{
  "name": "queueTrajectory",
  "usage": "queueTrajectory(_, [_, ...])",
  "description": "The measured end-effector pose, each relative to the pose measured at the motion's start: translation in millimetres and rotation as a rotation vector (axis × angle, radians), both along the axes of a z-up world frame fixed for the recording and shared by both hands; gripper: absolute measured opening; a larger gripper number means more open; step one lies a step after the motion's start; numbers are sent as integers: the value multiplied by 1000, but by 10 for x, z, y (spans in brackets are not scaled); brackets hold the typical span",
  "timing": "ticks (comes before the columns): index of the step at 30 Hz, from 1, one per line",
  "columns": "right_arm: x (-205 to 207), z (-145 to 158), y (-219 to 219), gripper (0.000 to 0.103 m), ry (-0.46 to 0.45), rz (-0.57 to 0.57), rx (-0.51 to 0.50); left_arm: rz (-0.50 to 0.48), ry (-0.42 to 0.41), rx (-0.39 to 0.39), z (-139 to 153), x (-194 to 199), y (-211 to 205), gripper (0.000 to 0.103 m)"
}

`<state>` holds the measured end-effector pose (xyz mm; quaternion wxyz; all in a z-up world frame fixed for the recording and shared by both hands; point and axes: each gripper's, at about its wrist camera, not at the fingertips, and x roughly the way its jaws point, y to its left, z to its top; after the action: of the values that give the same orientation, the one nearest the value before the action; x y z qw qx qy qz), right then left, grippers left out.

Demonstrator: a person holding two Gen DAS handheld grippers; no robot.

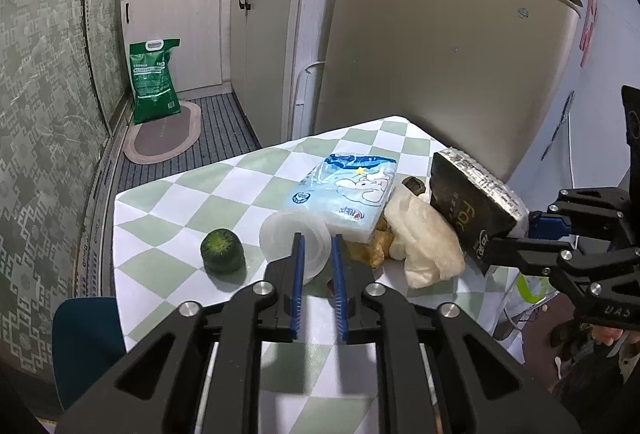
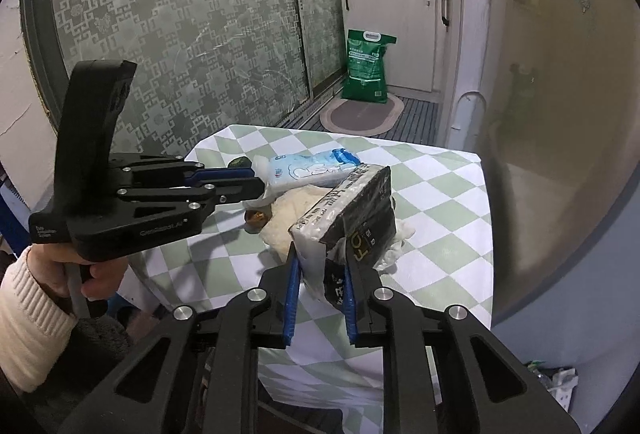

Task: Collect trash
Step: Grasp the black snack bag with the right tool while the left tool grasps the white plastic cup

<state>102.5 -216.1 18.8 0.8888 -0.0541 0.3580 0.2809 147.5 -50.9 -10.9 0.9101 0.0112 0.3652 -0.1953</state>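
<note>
Left gripper [image 1: 317,240]: jaws narrow, pinching the rim of a clear plastic cup [image 1: 294,242] lying on its side on the checked desk [image 1: 168,193]. Right gripper [image 2: 322,256]: jaws clamped on a black packet [image 2: 352,211], lifted off the desk. Between the two: crumpled tissue [image 1: 428,242], blue tissue pack [image 1: 348,189]. Left of the cup, a green fruit [image 1: 222,250].

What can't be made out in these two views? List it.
- Left wrist view: brown scraps, mostly hidden by the plastic cup and crumpled paper.
- Right wrist view: green round item, nearly covered by the left gripper.
- Both views: print on the black packet, creased and partly behind the right gripper.
</note>
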Motion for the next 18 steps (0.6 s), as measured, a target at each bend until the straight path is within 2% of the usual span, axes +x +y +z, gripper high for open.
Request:
queueTrajectory(7, [-77,193,-63,19,-74,-45,7,8,-40,-21,82,-68,48,3])
queueTrajectory(13, [-87,300,49,18,-112,-47,3,20,-67,-54,186,-144,159,2])
queueTrajectory(18, [-36,250,197,4,-107,-65,-48,22,-93,-95,286,-229,279,2])
